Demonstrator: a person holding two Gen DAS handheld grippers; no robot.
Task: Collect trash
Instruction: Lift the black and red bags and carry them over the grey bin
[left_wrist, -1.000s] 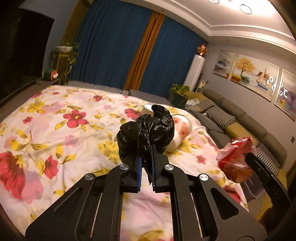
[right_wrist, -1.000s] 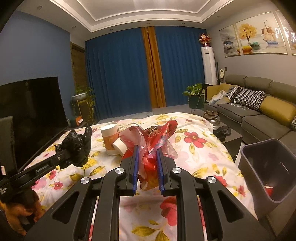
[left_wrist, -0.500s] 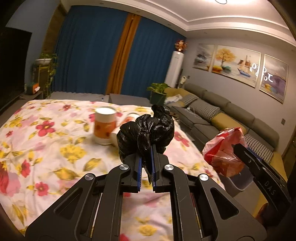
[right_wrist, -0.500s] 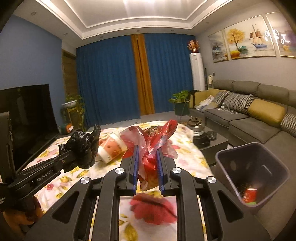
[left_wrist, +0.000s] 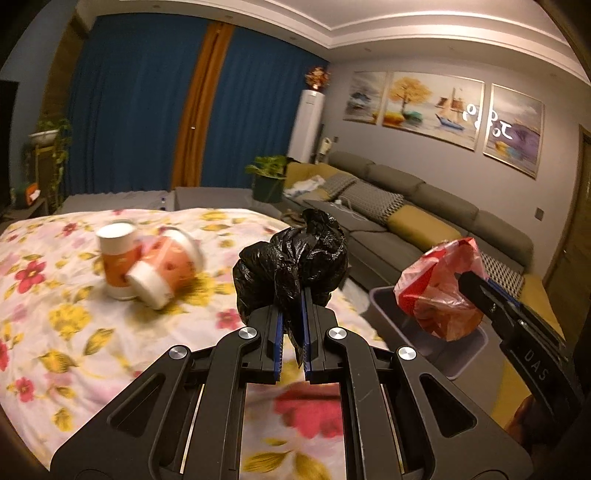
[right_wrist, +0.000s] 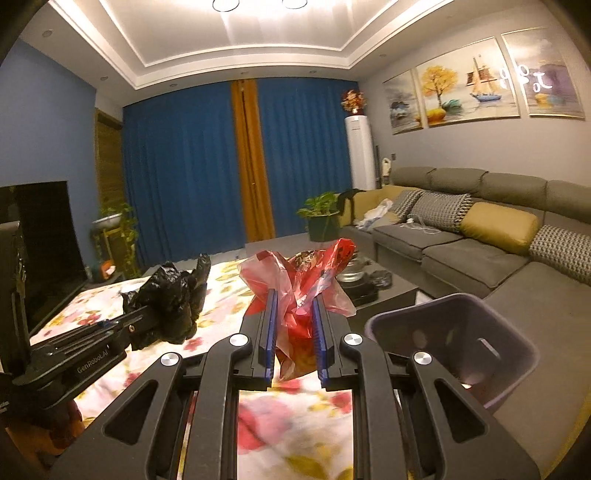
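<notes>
A living room with blue curtains (right_wrist: 184, 166) and one orange curtain strip (right_wrist: 253, 158) is glowing under warm ceiling light, and a table under a floral cloth (left_wrist: 74, 332) is filling the foreground of both wrist views. Nearest, the left gripper (left_wrist: 291, 343) is pinching one crumpled black plastic bag (left_wrist: 291, 266) between jaws that are almost fully together, holding it above the cloth. The right gripper (right_wrist: 293, 343) is clamping one red plastic bag (right_wrist: 299, 295) between slightly wider jaws, also clear of the cloth; in the left wrist view that bag (left_wrist: 439, 291) is hanging over the table's right edge, in front of the bin. One grey bin (right_wrist: 461, 339) is standing just off that right edge, tilted in the fisheye, with something small and unclear at its bottom. Farther in on the cloth, toward the left, two orange-and-white paper cups are sitting touching each other: one upright (left_wrist: 116, 258), one lying on its side (left_wrist: 166, 273). Beyond the table, one long grey sofa (right_wrist: 480, 236) is running along the right wall, with three paintings (right_wrist: 476, 81) hanging above it, one potted plant (right_wrist: 323, 218) by its end and one white standing air conditioner (right_wrist: 360, 151) behind that.
</notes>
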